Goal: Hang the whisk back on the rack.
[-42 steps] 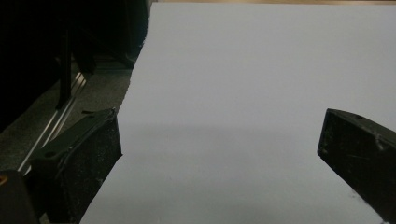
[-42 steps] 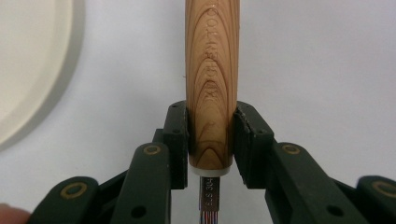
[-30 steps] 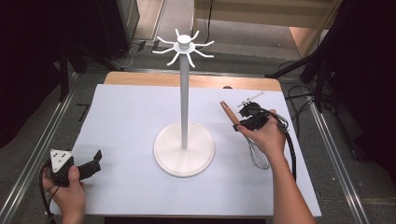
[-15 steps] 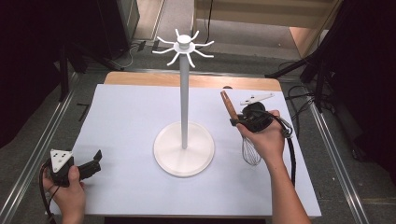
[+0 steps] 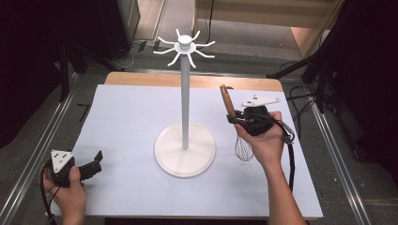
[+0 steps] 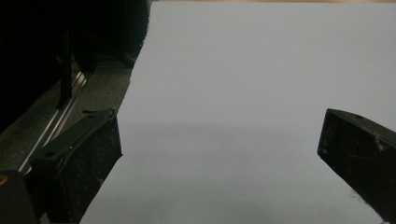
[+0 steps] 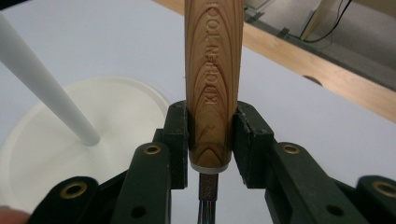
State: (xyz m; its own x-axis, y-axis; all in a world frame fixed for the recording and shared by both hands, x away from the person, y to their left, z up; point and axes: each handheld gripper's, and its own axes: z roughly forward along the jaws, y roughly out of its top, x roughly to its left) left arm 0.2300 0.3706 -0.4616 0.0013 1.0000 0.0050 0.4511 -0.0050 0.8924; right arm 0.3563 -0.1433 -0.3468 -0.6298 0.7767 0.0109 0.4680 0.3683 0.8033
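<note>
1. High view: my right hand-held gripper is clamped on the wooden handle of a whisk, to the right of the white stand. The handle slants up and slightly left above the jaws; the wire head hangs below my hand, over the pale surface. I cannot tell whether the wires touch it. The whisk is near the stand's round base but apart from it, and well below the ring of hooks at the top of the pole.

2. High view: my left hand-held gripper sits at the near left corner of the surface, well apart from the stand, jaws pointing right with nothing in them.

3. Left gripper view: my left jaws stand wide apart, one at each lower side, with bare pale surface between them. The surface's edge and a dark floor with a metal rail lie to the left.

4. Right gripper view: both pads press the sides of the whisk handle near its lower end, where a pale ring and the metal neck begin. Lettering runs along the grain. The stand's pole and round base lie to the left, and the wooden edge of the surface runs behind.
</note>
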